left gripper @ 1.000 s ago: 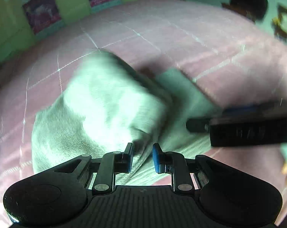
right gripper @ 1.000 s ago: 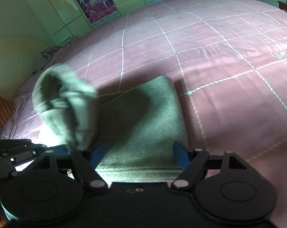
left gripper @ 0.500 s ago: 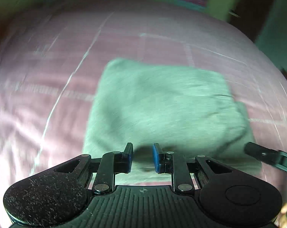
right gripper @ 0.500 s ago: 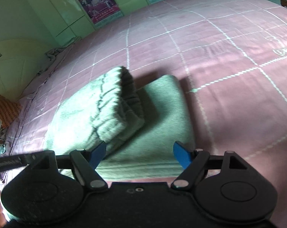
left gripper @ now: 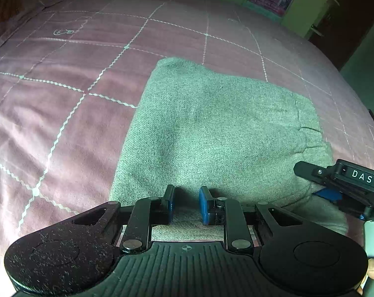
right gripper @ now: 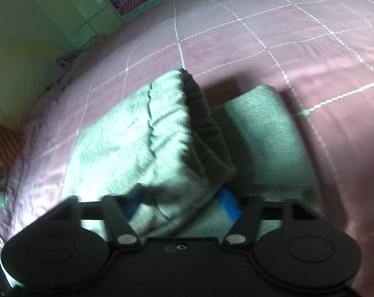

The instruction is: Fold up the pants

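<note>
Left wrist view, left gripper (left gripper: 185,204) fingers slightly apart, right gripper (right gripper: 182,201) fingers around fuzzy grey-green pants (left gripper: 219,128), quilted pink bedspread (left gripper: 63,99).

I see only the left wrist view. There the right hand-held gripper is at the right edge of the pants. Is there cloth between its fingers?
Observer: Yes. In the right wrist view a thick fold of the pants lies inside the right hand-held gripper, between its blue pads. The picture is blurred, so I cannot tell if it clamps the fold.
Operator: Does the top layer cover the layer under it fully on that side?
Observer: No. A strip of the lower layer shows beyond the top layer's gathered edge.
</note>
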Motion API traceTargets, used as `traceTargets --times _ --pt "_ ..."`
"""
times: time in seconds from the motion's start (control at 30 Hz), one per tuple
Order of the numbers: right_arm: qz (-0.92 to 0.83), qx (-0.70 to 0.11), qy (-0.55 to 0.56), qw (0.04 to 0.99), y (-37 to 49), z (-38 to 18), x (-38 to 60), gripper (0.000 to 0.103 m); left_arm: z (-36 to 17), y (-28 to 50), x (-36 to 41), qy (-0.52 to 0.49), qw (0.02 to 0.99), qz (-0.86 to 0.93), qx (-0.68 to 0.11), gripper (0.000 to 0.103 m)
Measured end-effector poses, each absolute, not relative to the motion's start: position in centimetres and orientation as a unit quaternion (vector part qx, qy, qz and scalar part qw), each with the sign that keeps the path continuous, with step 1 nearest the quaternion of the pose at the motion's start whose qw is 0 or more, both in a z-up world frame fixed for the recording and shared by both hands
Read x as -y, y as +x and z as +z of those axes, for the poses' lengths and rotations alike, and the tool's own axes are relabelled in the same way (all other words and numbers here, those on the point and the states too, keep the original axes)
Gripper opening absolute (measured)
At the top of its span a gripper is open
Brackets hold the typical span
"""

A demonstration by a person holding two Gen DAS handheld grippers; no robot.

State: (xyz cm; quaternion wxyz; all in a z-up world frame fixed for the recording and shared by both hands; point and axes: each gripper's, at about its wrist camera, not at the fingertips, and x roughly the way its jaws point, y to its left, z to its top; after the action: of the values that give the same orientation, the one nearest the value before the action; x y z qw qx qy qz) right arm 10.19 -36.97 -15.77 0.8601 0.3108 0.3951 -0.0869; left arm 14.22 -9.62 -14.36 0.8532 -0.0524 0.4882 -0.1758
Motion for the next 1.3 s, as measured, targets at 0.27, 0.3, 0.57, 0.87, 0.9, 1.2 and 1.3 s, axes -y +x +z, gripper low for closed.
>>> traceTargets --times 0.27,0.3,0.57,0.87,0.9,1.2,1.3 --pt "-0.084 -0.359 0.234 0.900 8.4 -13.4 34.0 0.045 -14.2 13.9 9.9 -0.036 0.858 -0.179 -0.480 0.022" --pt "-0.090 -0.377 0.242 0.890 8.8 -14.2 34.4 0.047 -14.2 14.0 10.0 -0.035 0.858 -0.179 -0.480 0.022" --pt "-0.107 -0.365 0.293 0.877 10.0 -15.0 35.4 0.045 -14.1 14.2 10.1 -0.032 0.858 -0.176 -0.481 0.022" --pt "-0.077 -0.305 0.207 0.927 6.0 -11.1 33.6 0.040 -13.0 13.1 9.4 -0.035 0.868 -0.176 -0.463 0.023" --pt "-0.078 -0.301 0.200 0.929 5.6 -10.9 33.7 0.040 -13.0 12.8 9.7 -0.031 0.868 -0.179 -0.462 0.023" --pt "-0.106 -0.333 0.218 0.911 3.7 -12.4 37.3 0.043 -13.7 11.7 12.8 0.021 0.866 -0.191 -0.462 0.023" --pt "-0.113 -0.376 0.277 0.877 3.7 -15.1 38.9 0.049 -13.5 11.6 13.0 0.023 0.865 -0.193 -0.464 0.024"
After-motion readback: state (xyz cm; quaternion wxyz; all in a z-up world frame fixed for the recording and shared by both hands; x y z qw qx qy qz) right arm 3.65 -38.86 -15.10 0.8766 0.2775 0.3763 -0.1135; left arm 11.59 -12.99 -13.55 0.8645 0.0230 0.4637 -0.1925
